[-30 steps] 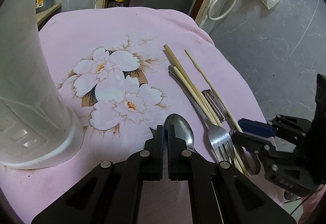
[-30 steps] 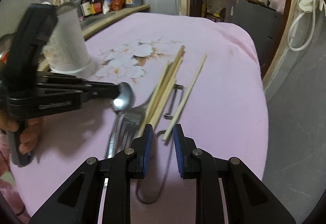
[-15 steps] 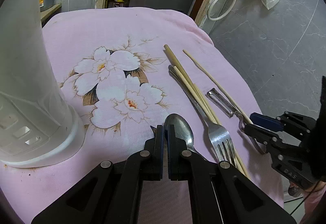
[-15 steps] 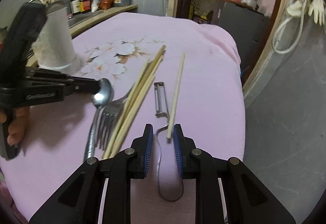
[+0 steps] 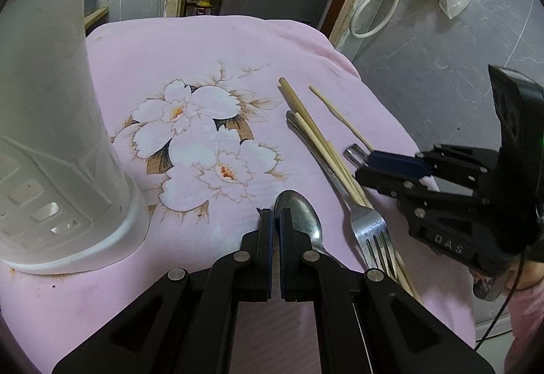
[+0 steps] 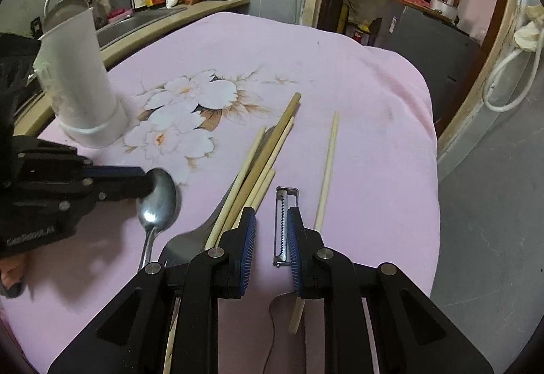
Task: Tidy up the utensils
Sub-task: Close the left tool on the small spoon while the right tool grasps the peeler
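Utensils lie scattered on a bench covered by a pink cloth (image 6: pixel 357 74) printed with white blossoms. The left gripper (image 5: pixel 276 221) is clenched, its black fingers pressed nearly together with nothing visibly between them, and it sits low just beside the bowl of a shiny steel spoon (image 5: pixel 299 215), which lies on the cloth at its right side. In the right wrist view the same spoon (image 6: pixel 157 200) has its bowl touching or just at that gripper's tip.

The right gripper (image 6: pixel 270 238) is released, its blue-padded fingers (image 6: pixel 246 244) spread on either side of a small metal peeler (image 6: pixel 282 224) that lies flat on the cloth; the peeler sits close against the right pad, and I cannot tell whether it touches.

A bundle of pale wooden chopsticks (image 6: pixel 261 163) lies diagonally just left of the peeler, crossing over a steel fork (image 5: pixel 372 231). One single chopstick (image 6: pixel 326 169) rests apart on the peeler's right. A tall white plastic utensil holder (image 6: pixel 80 84) stands upright at the far left of the cloth, well apart from the cutlery.
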{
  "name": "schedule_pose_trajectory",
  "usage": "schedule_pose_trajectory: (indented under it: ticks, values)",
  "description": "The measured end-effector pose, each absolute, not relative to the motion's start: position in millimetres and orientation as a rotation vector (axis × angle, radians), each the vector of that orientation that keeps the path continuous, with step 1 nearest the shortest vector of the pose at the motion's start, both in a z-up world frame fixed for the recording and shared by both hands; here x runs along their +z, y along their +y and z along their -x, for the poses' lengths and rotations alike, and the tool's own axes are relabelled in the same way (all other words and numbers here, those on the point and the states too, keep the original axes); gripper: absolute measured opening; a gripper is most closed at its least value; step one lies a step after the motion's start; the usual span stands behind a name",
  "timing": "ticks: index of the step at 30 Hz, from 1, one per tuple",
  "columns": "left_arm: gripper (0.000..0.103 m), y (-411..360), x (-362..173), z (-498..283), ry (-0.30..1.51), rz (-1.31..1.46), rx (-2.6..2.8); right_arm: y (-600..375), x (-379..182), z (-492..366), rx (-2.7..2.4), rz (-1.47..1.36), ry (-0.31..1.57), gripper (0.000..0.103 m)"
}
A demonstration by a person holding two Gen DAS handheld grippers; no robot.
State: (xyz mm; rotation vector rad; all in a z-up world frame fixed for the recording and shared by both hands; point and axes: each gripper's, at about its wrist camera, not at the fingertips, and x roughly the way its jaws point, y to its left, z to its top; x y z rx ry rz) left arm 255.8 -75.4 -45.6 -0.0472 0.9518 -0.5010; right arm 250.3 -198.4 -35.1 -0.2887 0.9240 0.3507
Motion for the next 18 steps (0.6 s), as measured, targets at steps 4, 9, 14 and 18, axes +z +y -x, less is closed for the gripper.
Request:
schedule_pose_trajectory:
  ticks: [4, 9, 14, 18]
  values:
    - [0.001, -75.3, -45.6, -256.2, 0.953, 0.046, -0.502, -198.0, -33.0, -249.8, 0.356, 0.304, 0.923, 0.015]
    - [0.001, -75.8, -45.4, -256.1, 0.952, 0.043, -0.5, -201.2, -27.7, -248.0, 0.355, 0.302, 0.915, 0.017]
    - [0.001, -76.0, -45.9, -256.5, 0.953, 0.042, -0.499, -204.3, -37.9, -262.3, 0.347, 0.308, 0.962, 0.017]
    - [0.001, -75.3, -46.7, -257.3, 0.952, 0.043, -0.501, -202.4, -39.8, -271.8, 0.363, 0.326, 0.989, 0.019]
